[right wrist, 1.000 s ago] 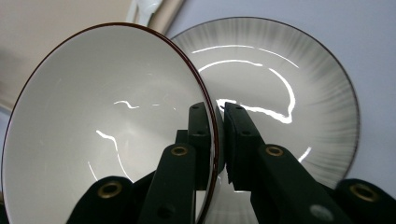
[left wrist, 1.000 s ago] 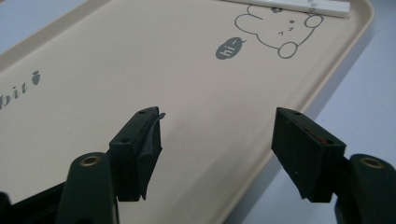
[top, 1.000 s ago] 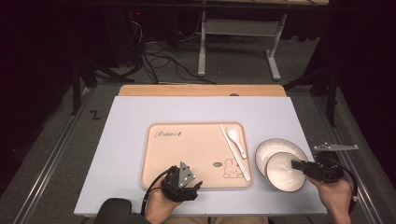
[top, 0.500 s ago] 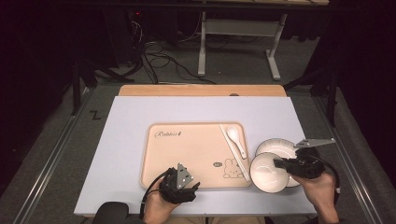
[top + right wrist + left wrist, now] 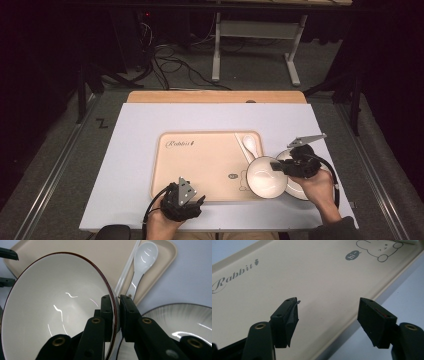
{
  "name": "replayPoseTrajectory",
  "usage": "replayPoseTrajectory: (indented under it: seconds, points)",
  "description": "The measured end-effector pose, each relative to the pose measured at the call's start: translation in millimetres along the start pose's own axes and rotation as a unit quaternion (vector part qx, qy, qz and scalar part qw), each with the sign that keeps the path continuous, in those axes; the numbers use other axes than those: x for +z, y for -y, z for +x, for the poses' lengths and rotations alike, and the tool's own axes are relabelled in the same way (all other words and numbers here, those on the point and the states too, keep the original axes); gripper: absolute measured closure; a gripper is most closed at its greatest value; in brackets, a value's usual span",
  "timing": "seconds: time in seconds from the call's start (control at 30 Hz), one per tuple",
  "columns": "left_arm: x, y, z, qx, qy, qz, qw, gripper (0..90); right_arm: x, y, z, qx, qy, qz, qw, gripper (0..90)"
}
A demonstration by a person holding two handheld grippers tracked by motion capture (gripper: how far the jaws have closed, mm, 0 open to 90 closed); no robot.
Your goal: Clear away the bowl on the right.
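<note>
Since the earlier frames, the right claw (image 5: 276,167) has been carrying the white bowl (image 5: 265,176) leftward, off the striped plate (image 5: 300,187) and over the right edge of the tray (image 5: 200,160); the left claw (image 5: 192,200) has been holding its place at the tray's near edge.

High view: the bowl is now sitting partly over the tray's lower right corner and partly over the plate, which is lying on the pale surface (image 5: 135,150) just right of the tray. The right claw is clenching on the bowl's right rim. A white spoon (image 5: 249,145) is lying in the tray's upper right corner, with a white chopstick (image 5: 241,145) just beside it. The person's left hand (image 5: 165,222) is resting at the surface's near edge.

Left gripper view: the left claw (image 5: 328,317) is standing released, its 2 jaws wide apart with nothing between them, hovering over the tray's (image 5: 287,277) bare floor near the long rim. The word "Rabbit" and a rabbit drawing are showing on the tray.

Right gripper view: the right claw (image 5: 117,315) is gripping the bowl's (image 5: 50,305) red-edged rim, 1 jaw inside and 1 outside. The bowl is tilting toward the camera. The spoon (image 5: 143,257) and the chopstick (image 5: 127,267) are lying on the tray (image 5: 87,252) beyond it; the plate (image 5: 175,320) is lying at lower right.
</note>
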State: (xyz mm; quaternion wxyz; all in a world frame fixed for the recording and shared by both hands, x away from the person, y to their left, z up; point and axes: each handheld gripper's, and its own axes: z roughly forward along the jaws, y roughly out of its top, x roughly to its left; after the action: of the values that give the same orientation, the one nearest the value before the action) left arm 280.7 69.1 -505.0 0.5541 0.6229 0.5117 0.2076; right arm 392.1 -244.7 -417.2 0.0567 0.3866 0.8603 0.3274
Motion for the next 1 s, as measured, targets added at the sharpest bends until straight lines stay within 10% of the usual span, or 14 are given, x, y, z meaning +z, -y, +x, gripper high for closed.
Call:
replayPoseTrajectory:
  seconds: [0.57, 1.0]
  points:
    - [-3.9, -3.8, 6.6, -0.024, -0.008, -0.005, 0.9997, 33.2, 69.5, -70.7, -0.2, 0.027, -0.001, 0.031, 0.9992, 83.0]
    - [-3.7, -6.8, 8.5, -0.037, -0.007, -0.011, 0.9992, 33.3, 107.8, -90.7, -7.8, 0.063, 0.024, 0.046, 0.9967, 82.8]
